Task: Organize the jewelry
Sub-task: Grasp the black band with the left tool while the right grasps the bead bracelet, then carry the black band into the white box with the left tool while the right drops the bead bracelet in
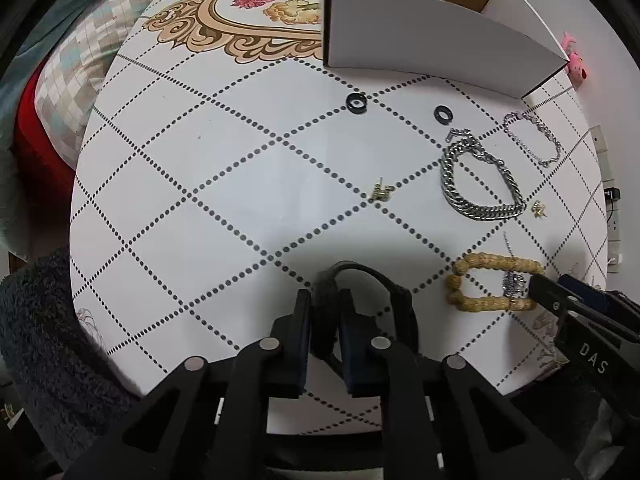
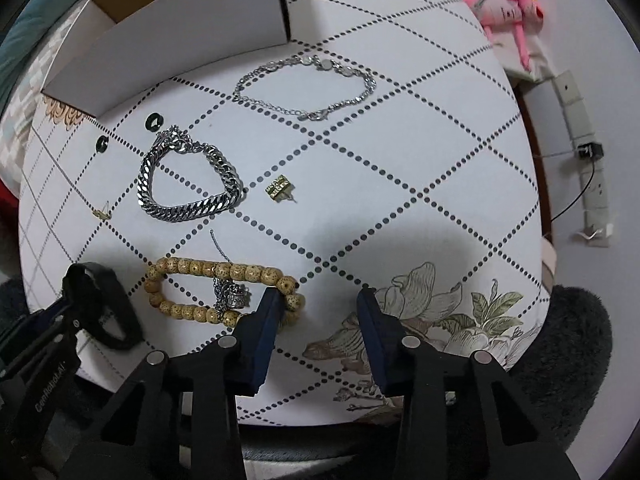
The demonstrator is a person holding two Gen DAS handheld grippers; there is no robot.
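My left gripper [image 1: 325, 308] is shut on a black band [image 1: 372, 276] near the table's front edge; it also shows in the right wrist view [image 2: 108, 312]. My right gripper [image 2: 320, 300] is open, its left finger touching a wooden bead bracelet [image 2: 192, 268] with a silver pendant chain [image 2: 234, 296] lying on it. A thick silver chain bracelet [image 2: 188, 184], a thin silver bracelet [image 2: 308, 84], two black rings [image 1: 356, 102] [image 1: 443, 113] and two gold earrings [image 1: 382, 191] [image 2: 279, 188] lie on the table. An open white box [image 1: 420, 36] stands at the back.
The white table [image 1: 240, 200] has a dotted diamond pattern and floral print. A pink plush toy [image 2: 508, 8] and a power strip [image 2: 580, 120] lie beyond the right edge. A dark fuzzy cover [image 1: 44, 340] lies at the front edge.
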